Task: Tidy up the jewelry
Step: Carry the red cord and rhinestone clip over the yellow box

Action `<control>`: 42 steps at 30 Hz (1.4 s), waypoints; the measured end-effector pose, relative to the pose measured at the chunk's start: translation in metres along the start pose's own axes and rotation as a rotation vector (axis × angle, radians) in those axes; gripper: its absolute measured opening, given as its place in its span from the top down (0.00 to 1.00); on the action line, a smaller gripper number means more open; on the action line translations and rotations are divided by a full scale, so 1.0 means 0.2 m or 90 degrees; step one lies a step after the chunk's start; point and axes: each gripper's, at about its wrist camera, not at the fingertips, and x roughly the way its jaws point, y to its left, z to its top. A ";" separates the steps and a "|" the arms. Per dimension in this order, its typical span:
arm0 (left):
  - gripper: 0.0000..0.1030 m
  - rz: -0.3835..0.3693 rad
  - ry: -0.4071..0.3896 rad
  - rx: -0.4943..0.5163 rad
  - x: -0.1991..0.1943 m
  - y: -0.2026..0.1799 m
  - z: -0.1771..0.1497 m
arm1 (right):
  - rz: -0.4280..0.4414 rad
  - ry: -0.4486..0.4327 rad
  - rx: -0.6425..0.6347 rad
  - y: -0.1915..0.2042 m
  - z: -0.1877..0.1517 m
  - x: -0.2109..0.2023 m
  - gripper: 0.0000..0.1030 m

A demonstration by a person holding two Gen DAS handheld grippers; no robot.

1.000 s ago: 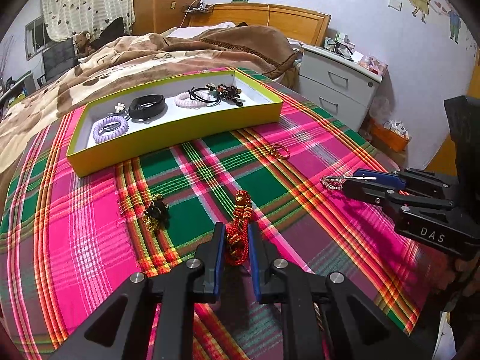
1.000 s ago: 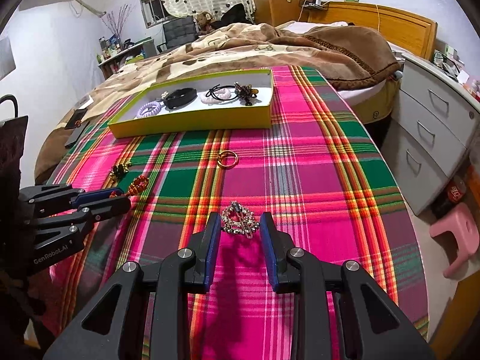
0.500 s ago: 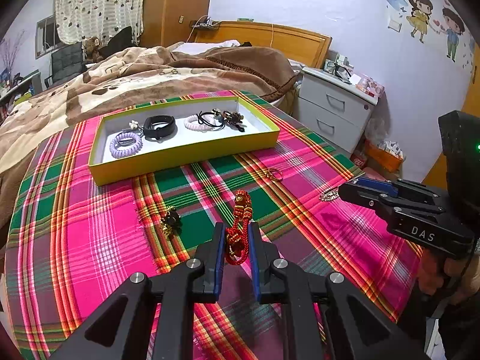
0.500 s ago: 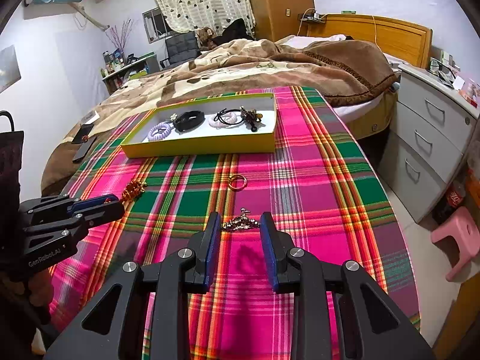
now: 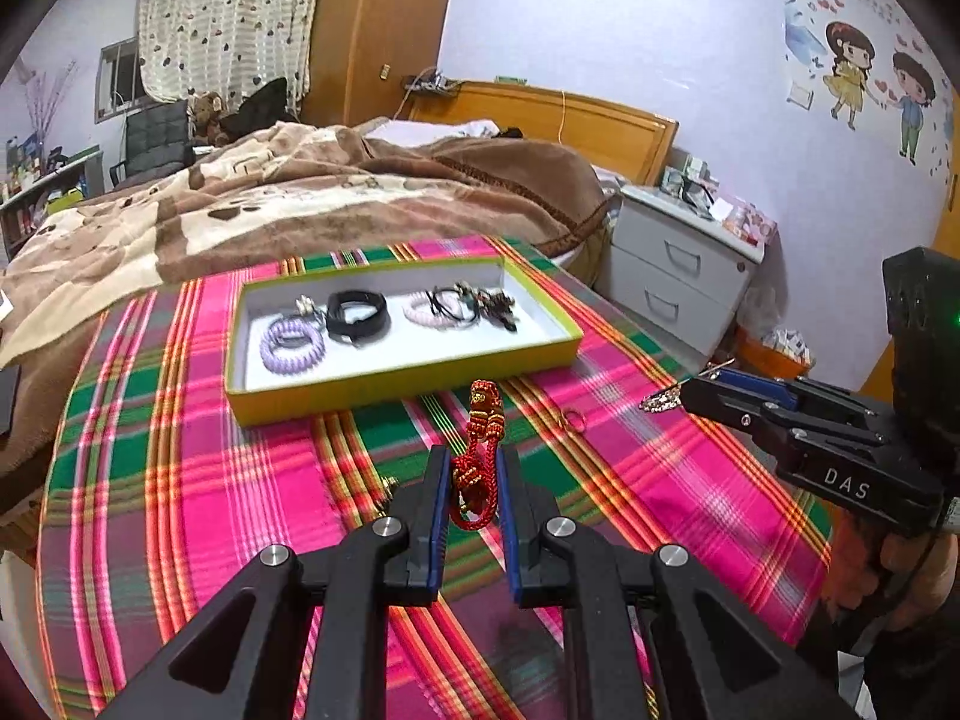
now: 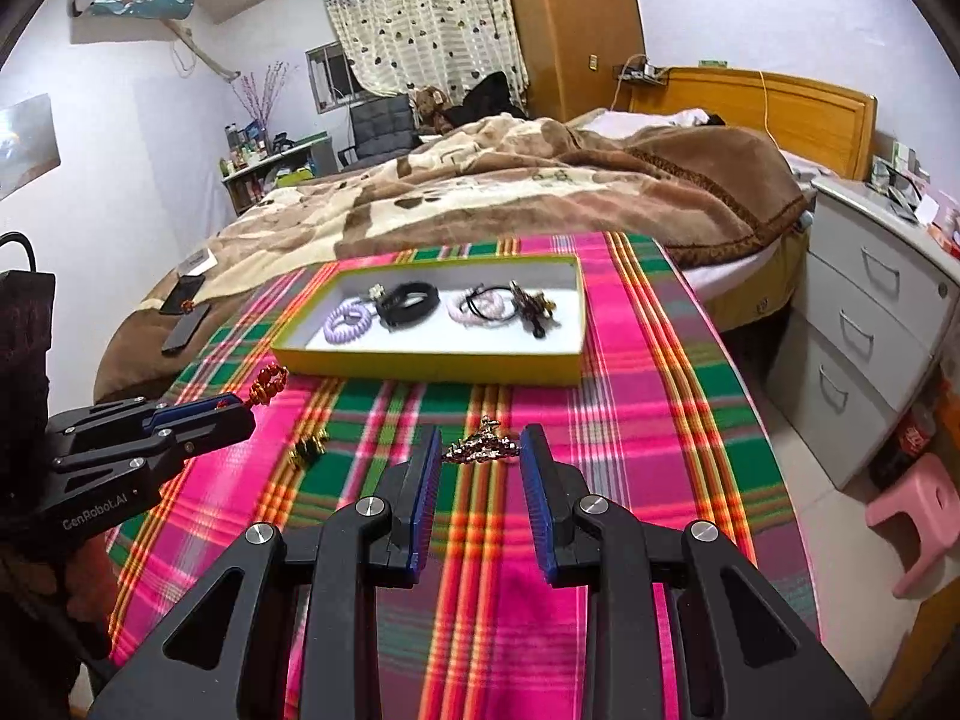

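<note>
My left gripper [image 5: 473,468] is shut on a red braided cord bracelet [image 5: 477,462] and holds it above the plaid cloth; it also shows in the right wrist view [image 6: 267,384]. My right gripper [image 6: 480,450] is shut on a silver rhinestone hair clip [image 6: 480,447], lifted off the cloth; the clip also shows in the left wrist view [image 5: 660,401]. The yellow-green tray [image 5: 408,378] lies ahead with a lilac coil tie [image 5: 292,345], a black band [image 5: 357,315], a pink tie and a dark clip inside.
A gold ring [image 5: 573,420] lies on the cloth right of the bracelet. A small gold-and-black piece [image 6: 309,450] lies on the cloth at left. A bed with a brown blanket [image 6: 510,192] is behind the tray, a grey drawer chest [image 6: 870,324] and pink stool [image 6: 918,516] at right.
Both grippers have risen off the cloth with their pieces. The bracelet and the silver clip, which lay on the cloth a second ago, now hang in the air, closer to the tray.
</note>
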 end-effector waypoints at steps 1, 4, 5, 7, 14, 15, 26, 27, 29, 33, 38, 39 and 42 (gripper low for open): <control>0.86 0.001 -0.002 -0.001 0.00 0.01 0.01 | 0.001 -0.004 -0.002 0.01 0.02 0.01 0.73; 0.86 0.009 -0.008 -0.003 0.01 0.04 0.05 | 0.004 -0.011 -0.006 0.01 0.06 0.03 0.73; 0.86 0.011 -0.008 -0.004 0.01 0.05 0.06 | 0.005 -0.012 -0.005 0.01 0.07 0.03 0.73; 0.86 0.015 -0.009 -0.005 0.03 0.07 0.08 | 0.007 -0.016 -0.004 0.01 0.11 0.05 0.73; 0.86 0.032 -0.010 0.003 0.10 0.15 0.16 | 0.010 -0.022 -0.006 0.00 0.21 0.13 0.73; 0.86 0.033 -0.010 0.005 0.11 0.15 0.18 | 0.010 -0.022 -0.008 0.00 0.22 0.15 0.73; 0.86 0.046 0.006 0.018 0.28 0.23 0.29 | 0.015 -0.011 -0.008 -0.03 0.33 0.35 0.73; 0.86 0.048 0.011 0.018 0.31 0.24 0.29 | 0.015 -0.008 -0.007 -0.04 0.34 0.37 0.73; 0.86 0.051 0.015 0.020 0.34 0.26 0.30 | 0.015 -0.003 -0.006 -0.05 0.35 0.42 0.73; 0.86 0.054 0.028 0.019 0.43 0.30 0.33 | 0.011 0.008 -0.012 -0.06 0.37 0.50 0.73; 0.86 0.058 0.043 0.014 0.53 0.34 0.34 | 0.004 0.024 -0.016 -0.07 0.37 0.62 0.73; 0.86 0.058 0.047 0.012 0.55 0.35 0.35 | 0.004 0.027 -0.017 -0.07 0.38 0.64 0.73; 0.86 0.061 0.058 0.008 0.61 0.38 0.35 | 0.003 0.037 -0.018 -0.08 0.37 0.70 0.73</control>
